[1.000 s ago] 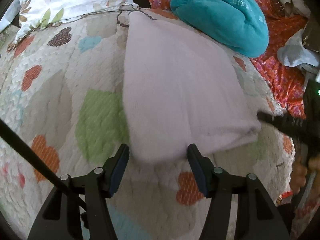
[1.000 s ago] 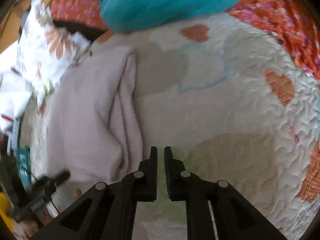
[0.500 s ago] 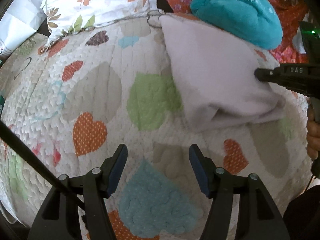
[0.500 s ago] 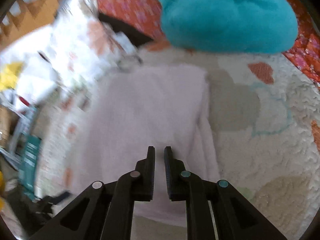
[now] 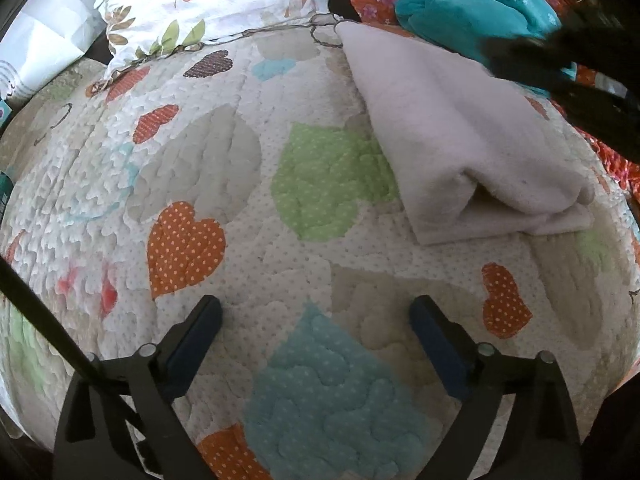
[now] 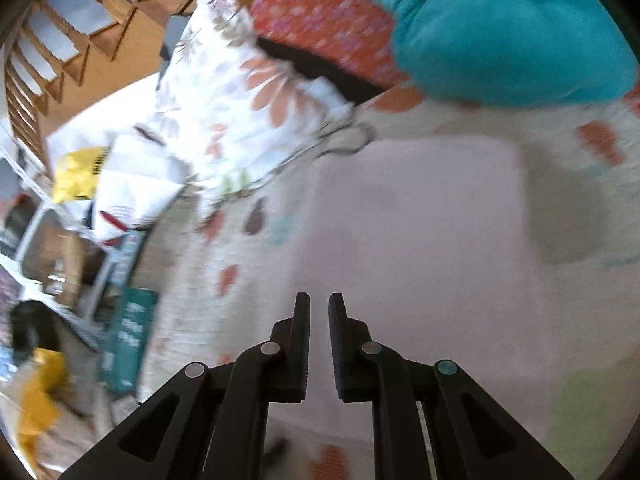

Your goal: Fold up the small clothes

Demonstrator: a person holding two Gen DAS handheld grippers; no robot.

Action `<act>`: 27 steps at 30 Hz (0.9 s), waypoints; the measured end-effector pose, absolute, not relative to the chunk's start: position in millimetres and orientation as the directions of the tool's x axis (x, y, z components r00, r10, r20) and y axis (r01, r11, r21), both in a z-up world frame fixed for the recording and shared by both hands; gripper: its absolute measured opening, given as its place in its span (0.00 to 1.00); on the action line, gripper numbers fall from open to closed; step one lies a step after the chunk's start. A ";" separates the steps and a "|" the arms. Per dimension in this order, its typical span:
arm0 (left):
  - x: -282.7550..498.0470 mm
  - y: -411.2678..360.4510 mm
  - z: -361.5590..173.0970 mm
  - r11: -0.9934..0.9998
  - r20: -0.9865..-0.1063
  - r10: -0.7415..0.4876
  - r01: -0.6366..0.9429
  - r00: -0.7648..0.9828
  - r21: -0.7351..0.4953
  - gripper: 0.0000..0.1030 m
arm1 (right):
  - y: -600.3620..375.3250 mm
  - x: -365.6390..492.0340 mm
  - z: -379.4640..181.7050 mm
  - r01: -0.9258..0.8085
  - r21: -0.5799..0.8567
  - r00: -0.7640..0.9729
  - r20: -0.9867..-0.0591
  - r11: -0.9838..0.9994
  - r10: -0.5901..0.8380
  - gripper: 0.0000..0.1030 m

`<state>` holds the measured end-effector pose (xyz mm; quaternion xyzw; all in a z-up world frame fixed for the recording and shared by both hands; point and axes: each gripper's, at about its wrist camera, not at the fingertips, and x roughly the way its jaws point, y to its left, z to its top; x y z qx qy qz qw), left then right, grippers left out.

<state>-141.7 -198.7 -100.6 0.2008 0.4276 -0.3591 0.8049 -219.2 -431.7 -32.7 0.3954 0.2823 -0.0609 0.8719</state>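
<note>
Our left gripper [image 5: 316, 320] had just been opening, its jaws spread wide over bare quilt [image 5: 200, 168] with nothing between them; our right gripper [image 6: 319, 320] was pressed nearly together, empty, above the folded pale pink garment [image 5: 460, 140]. We judged the loose lower layers could slip apart if nudged. The right view was blurred; only the left view showed the garment's stacked front edge.

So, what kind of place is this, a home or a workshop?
Most likely a home, probably a bed in a bedroom: a heart-patterned quilt covers the surface, a floral pillow lies at its far edge, and a wooden staircase shows behind.
</note>
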 end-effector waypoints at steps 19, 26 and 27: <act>-138.9 -192.8 -98.6 0.647 -0.815 -0.449 0.762 0.366 -0.015 1.00 | -400.2 -232.7 -67.6 0.346 0.663 0.657 -0.676 0.663 0.333 0.16; -177.7 -189.5 -55.6 0.662 -0.770 -0.438 0.746 0.464 0.073 1.00 | -418.4 -277.0 -25.3 0.506 0.432 0.679 -0.734 0.746 -0.036 0.32; -184.3 -189.7 -46.9 0.661 -0.763 -0.440 0.746 0.474 0.081 1.00 | -418.3 -283.9 -21.2 0.532 0.411 0.675 -0.734 0.741 -0.077 0.32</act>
